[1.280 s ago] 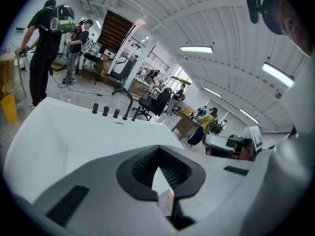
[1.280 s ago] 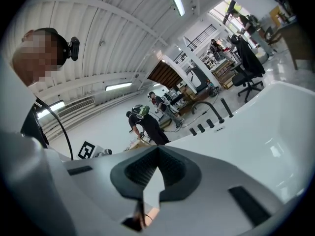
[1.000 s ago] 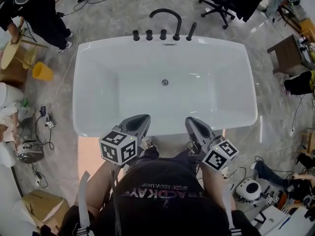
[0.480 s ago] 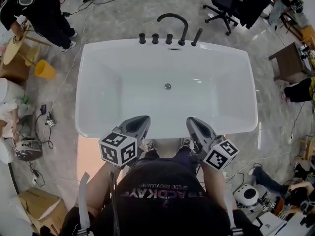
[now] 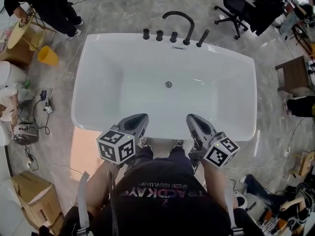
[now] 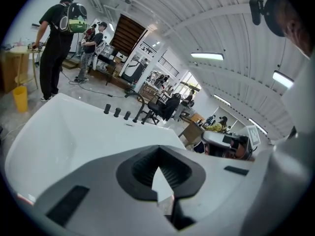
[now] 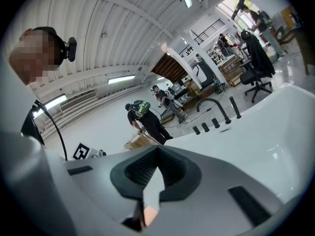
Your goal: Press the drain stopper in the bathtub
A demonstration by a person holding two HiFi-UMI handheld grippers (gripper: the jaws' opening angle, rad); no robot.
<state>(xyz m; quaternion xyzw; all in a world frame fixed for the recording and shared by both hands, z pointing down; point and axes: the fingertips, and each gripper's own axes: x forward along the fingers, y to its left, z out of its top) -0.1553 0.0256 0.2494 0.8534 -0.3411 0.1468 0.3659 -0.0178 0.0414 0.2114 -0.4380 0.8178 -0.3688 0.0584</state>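
Head view: the white bathtub fills the middle of the frame, with the drain stopper a small round disc on its floor, centre and slightly toward the top, below the black faucet. The person stands at the near rim at the bottom of the frame. The left gripper and right gripper are both raised over that rim and point into the tub, well apart from the stopper. This looks like a ready stance before the reach, so the press is not yet begun.

Left gripper view: the jaws are pressed together at the tips with nothing between the ribbed pads, which suits pushing rather than grasping. The tub wall lies beyond, and the stopper is out of sight.

Right gripper view: its jaws meet the same way, empty. Only a sliver of background shows through the pad hollow, so a slight gap is possible. The faucet sits at centre right.
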